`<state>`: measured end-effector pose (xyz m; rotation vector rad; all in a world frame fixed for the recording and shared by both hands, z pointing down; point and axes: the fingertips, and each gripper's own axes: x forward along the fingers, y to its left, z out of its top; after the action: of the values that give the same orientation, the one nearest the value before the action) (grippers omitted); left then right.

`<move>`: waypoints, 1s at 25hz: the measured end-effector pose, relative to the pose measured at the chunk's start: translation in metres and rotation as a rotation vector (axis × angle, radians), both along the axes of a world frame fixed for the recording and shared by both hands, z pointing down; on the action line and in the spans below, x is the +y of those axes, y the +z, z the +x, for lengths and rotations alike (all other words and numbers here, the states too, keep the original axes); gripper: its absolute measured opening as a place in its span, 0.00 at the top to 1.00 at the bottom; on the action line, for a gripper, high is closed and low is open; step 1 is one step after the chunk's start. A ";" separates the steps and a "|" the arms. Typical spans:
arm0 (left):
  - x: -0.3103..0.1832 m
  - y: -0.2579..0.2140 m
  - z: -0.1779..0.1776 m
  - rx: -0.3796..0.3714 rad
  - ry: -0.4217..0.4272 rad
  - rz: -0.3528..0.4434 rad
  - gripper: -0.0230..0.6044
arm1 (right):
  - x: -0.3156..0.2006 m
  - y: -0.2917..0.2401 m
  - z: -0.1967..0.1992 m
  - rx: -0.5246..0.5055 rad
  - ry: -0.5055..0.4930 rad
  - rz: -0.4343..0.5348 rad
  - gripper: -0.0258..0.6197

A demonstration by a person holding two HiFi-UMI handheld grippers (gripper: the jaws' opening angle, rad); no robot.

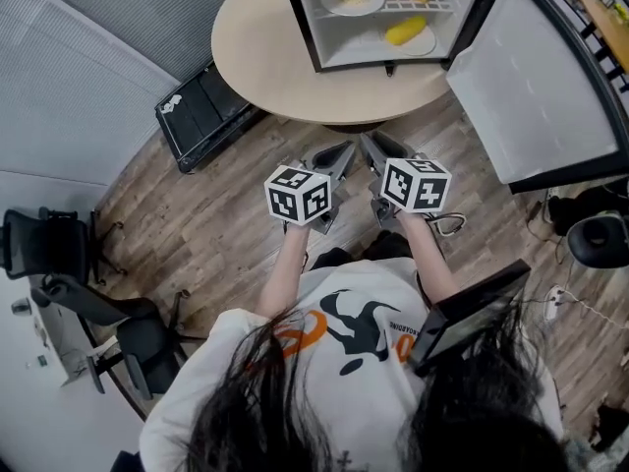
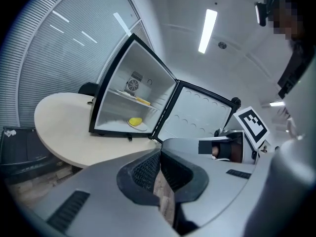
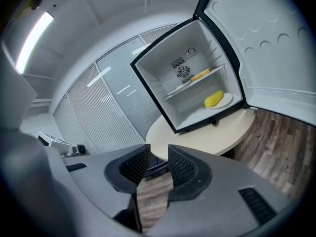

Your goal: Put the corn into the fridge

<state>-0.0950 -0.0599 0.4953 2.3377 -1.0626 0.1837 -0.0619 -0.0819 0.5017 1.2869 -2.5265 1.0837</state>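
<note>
Corn (image 1: pixel 406 30) lies on a plate (image 1: pixel 425 43) at the bottom of the fridge (image 1: pixel 301 20), door (image 1: pixel 536 87) open, on the round desk (image 1: pixel 260 57); L tool (image 2: pixel 159 156) clenched w/ nothing in it, R tool (image 3: pixel 158 157) released, jaws apart & empty, both over the floor (image 1: pixel 216 214) near the desk.

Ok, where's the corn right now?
In the head view, the corn sits on a white plate at the bottom right of the open fridge on the table, under its wire shelf.
</note>
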 end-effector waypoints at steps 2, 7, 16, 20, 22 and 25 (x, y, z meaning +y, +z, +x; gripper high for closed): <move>0.013 0.001 -0.008 0.004 0.012 -0.006 0.94 | 0.014 0.001 -0.008 -0.002 0.010 -0.010 0.77; 0.047 0.003 -0.020 0.005 0.038 -0.010 0.94 | 0.052 0.006 -0.018 -0.005 0.043 -0.024 0.77; 0.108 0.008 -0.022 -0.005 0.087 -0.021 0.94 | 0.107 0.003 -0.016 -0.006 0.092 -0.029 0.77; 0.120 0.010 -0.019 -0.007 0.092 -0.020 0.94 | 0.122 0.004 -0.015 -0.010 0.094 -0.037 0.78; 0.123 0.010 -0.018 -0.007 0.095 -0.019 0.94 | 0.127 0.006 -0.013 -0.002 0.092 -0.042 0.78; 0.128 0.009 -0.015 -0.009 0.100 -0.017 0.94 | 0.134 0.006 -0.010 0.015 0.094 -0.039 0.79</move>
<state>-0.1104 0.0679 0.5045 2.3782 -0.9453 0.2406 -0.0717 0.0519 0.5082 1.4110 -2.4438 1.1317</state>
